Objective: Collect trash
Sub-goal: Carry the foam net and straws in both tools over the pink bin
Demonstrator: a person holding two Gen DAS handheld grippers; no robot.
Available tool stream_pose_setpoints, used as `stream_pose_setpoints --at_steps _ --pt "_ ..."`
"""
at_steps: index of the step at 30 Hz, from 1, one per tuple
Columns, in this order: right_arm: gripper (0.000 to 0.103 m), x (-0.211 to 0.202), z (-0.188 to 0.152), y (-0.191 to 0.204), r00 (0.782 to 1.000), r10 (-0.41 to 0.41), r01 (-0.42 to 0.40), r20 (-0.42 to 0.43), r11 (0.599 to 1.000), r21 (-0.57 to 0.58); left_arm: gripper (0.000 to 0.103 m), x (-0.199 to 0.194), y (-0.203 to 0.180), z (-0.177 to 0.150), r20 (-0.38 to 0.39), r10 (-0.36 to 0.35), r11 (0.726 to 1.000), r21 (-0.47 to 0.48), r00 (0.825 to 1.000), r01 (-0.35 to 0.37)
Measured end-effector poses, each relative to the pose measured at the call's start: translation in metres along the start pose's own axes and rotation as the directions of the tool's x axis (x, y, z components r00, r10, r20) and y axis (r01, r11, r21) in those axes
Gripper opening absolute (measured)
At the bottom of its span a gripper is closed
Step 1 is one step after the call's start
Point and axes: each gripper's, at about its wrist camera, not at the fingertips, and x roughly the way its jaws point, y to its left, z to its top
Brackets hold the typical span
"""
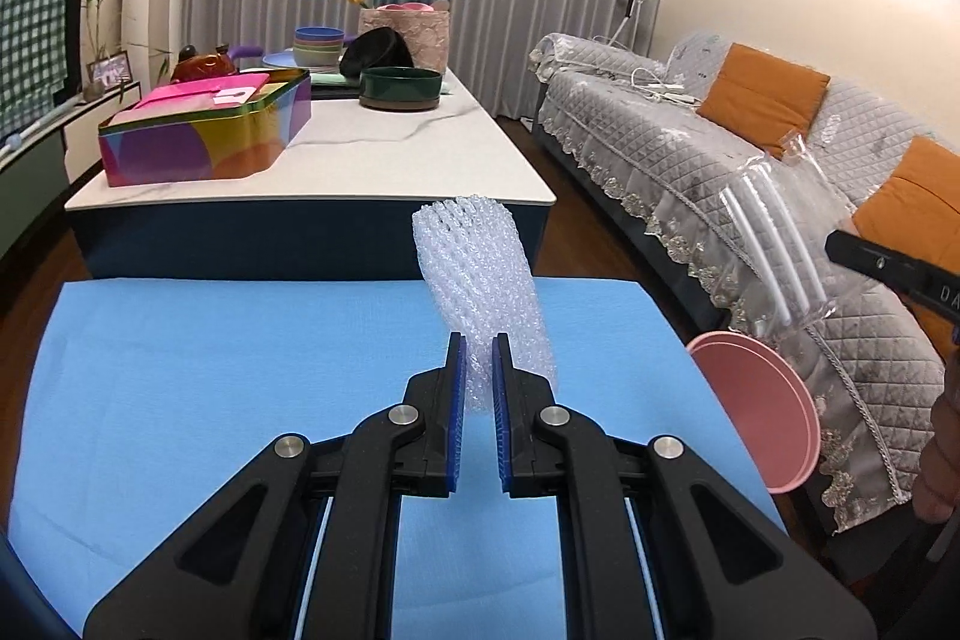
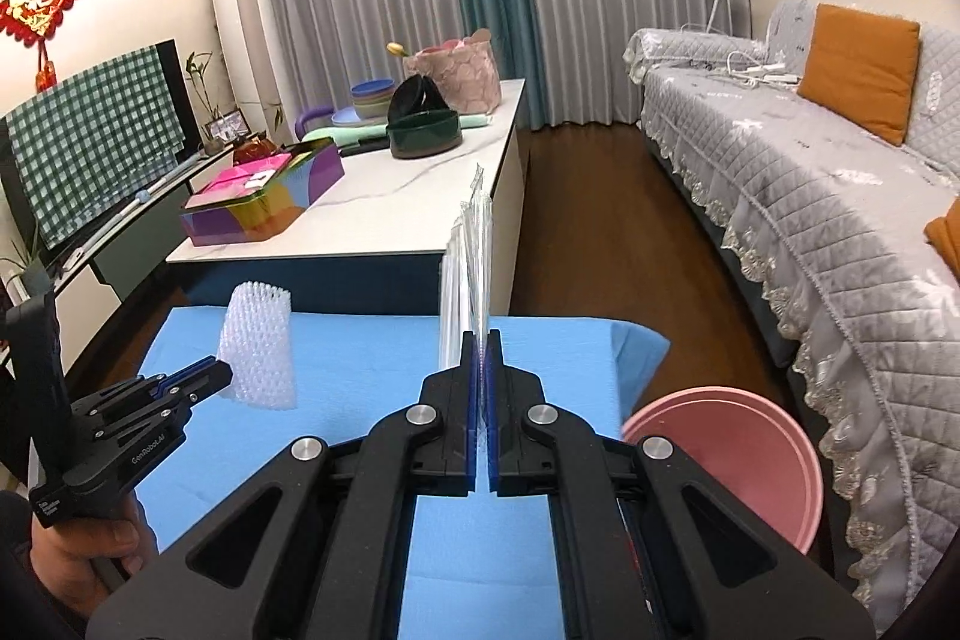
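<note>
The left tongs (image 1: 479,340) are clamped on the lower end of a bubble wrap piece (image 1: 474,280), which stands up and forward from between their blue pads, clear above the blue-covered tabletop (image 1: 240,370). The right tongs (image 2: 480,337) are pinched almost fully together on a clear plastic bag of white straws (image 2: 468,268), rising edge-on from their tips. A pink bin (image 2: 738,454) sits just beside the tabletop's right edge, below both tongs.

Bubbled clear plastic is seen in the bubble wrap (image 1: 474,292), smooth glossy film in the straw packet (image 1: 774,244), matt cloth on the blue table cover (image 1: 240,370), quilted fabric on the sofa (image 2: 780,172).
</note>
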Motion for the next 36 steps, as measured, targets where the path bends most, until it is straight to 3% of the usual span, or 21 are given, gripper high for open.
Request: stream_pose_setpoints --at_steps 12,36 --pt "0.003 -0.019 -0.028 -0.028 0.999 -0.022 0.021 0.032 0.999 0.025 0.009 -0.011 -0.027 -0.026 -0.023 -0.017 0.999 0.043 1.000 0.018" --pt "0.003 -0.020 -0.051 -0.082 0.994 -0.106 0.106 -0.005 0.991 0.078 0.009 0.012 -0.077 -0.027 -0.037 -0.091 0.993 0.072 0.995 0.093"
